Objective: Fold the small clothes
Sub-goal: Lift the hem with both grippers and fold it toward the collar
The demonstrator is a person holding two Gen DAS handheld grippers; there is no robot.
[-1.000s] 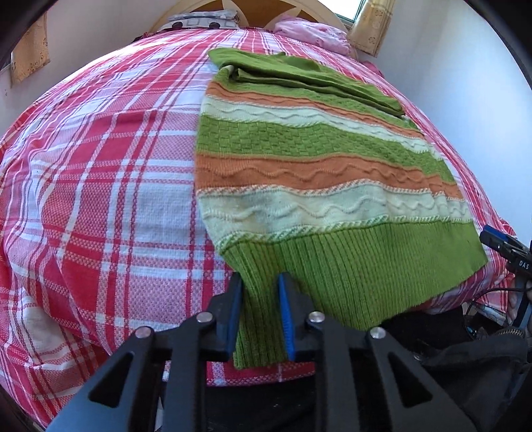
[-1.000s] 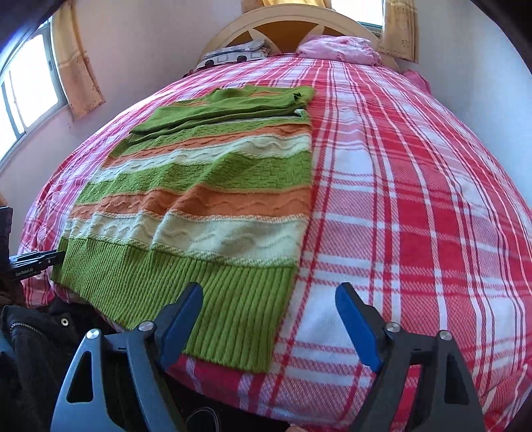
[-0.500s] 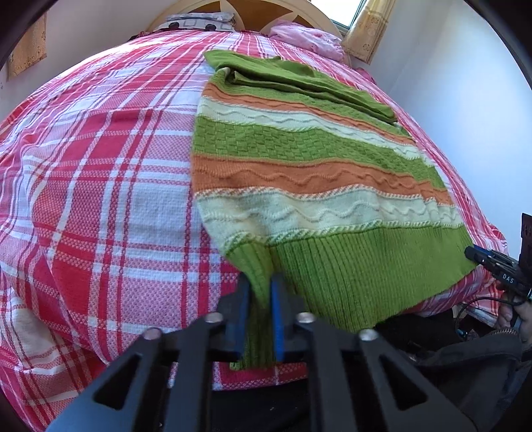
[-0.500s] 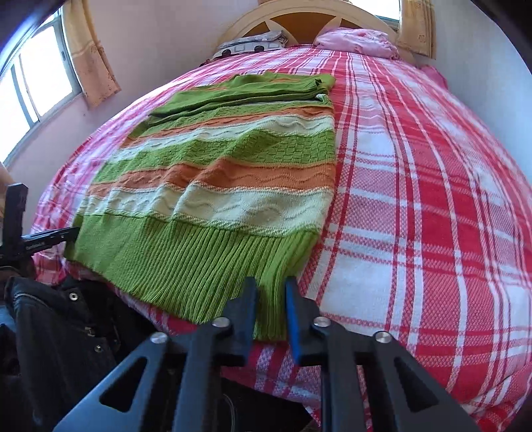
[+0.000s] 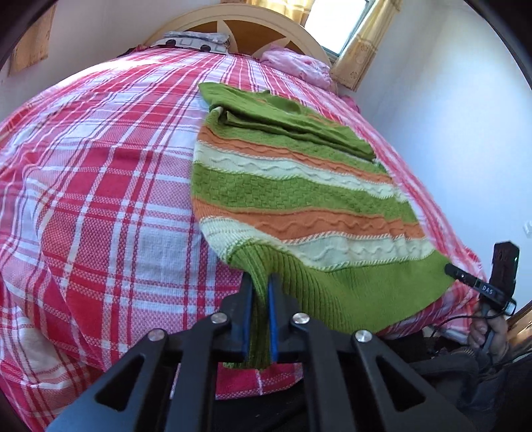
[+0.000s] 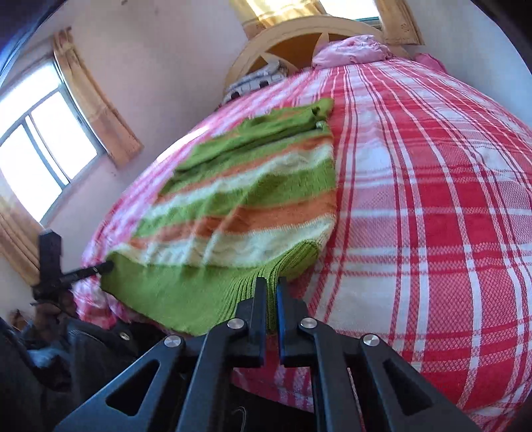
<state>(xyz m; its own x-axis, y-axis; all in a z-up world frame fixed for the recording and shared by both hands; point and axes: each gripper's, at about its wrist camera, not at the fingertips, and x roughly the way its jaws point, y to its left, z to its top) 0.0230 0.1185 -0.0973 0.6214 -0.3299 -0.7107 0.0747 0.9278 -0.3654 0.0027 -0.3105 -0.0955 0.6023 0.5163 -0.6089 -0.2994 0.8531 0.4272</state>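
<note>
A knitted sweater (image 5: 292,199) striped green, orange and cream lies flat on the red plaid bed (image 5: 99,199), sleeves folded across its far end. Its green ribbed hem hangs over the near edge. My left gripper (image 5: 259,285) pinches the hem's left corner, the jaws still closing on the knit, which bunches up between the blue pads. In the right wrist view the sweater (image 6: 266,199) is blurred, and my right gripper (image 6: 272,284) grips the hem's right corner, jaws likewise closing on the cloth. Each view shows the other gripper at the hem's far corner.
A pink pillow (image 5: 299,66) and a folded patterned cloth (image 5: 196,40) lie by the wooden headboard (image 5: 266,30). Curtained windows (image 6: 43,159) and white walls flank the bed. Dark clothing (image 6: 66,359) is bunched below the near bed edge.
Both grippers closed on the hem corners, the right one from wide open. Both then lifted a little, pulling the corners up off the bed edge, and the right view tilted.
</note>
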